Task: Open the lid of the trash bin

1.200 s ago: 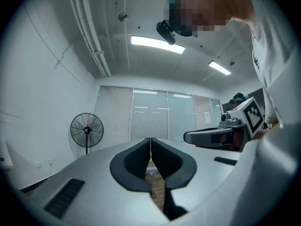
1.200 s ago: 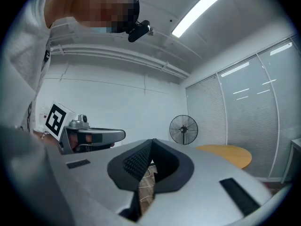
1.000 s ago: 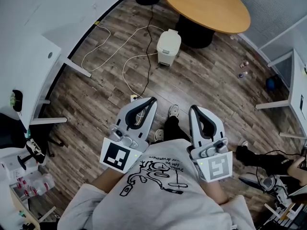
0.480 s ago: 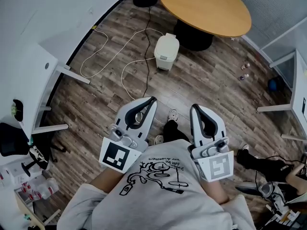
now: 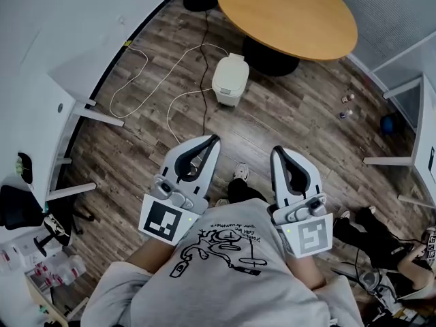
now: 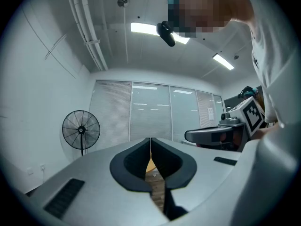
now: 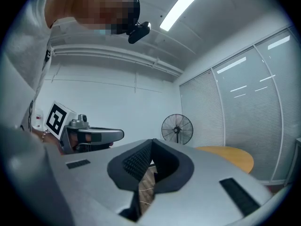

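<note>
A small white trash bin (image 5: 229, 80) stands on the wood floor in front of the round table, its lid down. My left gripper (image 5: 213, 139) and right gripper (image 5: 275, 151) are held close to my chest, well short of the bin, both pointing forward and up. Each has its jaws closed tip to tip with nothing between them. In the left gripper view the left gripper (image 6: 150, 139) faces glass blinds and a ceiling; in the right gripper view the right gripper (image 7: 151, 141) faces the same way. The bin is in neither gripper view.
A round wooden table (image 5: 287, 13) on a black base stands just behind the bin. White and black cables (image 5: 170, 70) run across the floor left of it. White desks (image 5: 41, 94) line the left side. A standing fan (image 6: 81, 129) is by the wall. Small bottles (image 5: 346, 106) lie at right.
The view has crept forward: the bin and table sit lower and a little further left in the head view. Both grippers keep their pose against my chest, still shut.
</note>
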Demonstrator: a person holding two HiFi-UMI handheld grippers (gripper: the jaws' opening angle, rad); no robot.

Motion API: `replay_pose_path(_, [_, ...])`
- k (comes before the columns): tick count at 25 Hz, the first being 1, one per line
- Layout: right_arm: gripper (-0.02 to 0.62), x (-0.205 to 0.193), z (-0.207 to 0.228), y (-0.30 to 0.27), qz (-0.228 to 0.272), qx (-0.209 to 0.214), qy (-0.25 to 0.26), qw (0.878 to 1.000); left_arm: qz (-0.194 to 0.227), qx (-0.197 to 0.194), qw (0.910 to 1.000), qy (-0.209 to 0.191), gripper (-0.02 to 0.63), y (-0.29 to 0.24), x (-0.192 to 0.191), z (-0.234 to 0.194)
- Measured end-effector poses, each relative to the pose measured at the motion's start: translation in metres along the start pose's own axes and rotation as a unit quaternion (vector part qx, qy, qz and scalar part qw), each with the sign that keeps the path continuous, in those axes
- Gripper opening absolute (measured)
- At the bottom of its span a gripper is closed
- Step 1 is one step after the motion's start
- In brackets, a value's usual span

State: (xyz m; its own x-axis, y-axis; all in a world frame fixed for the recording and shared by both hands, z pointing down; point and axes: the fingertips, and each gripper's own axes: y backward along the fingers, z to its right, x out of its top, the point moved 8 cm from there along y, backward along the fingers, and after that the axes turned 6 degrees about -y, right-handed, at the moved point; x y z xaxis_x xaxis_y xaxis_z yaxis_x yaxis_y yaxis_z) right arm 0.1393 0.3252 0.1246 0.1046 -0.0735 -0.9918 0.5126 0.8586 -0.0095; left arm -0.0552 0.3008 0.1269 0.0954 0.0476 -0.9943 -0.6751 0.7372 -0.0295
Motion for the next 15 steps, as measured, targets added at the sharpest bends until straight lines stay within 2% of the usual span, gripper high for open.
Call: replay_pose_path(15, [0.005,-0.003,0.099,-0.031,-0.011,0.017,0.0,1.0,-0.018,0.013,0.9997,-0.009,0.021,-0.095,-0.003,-0.003])
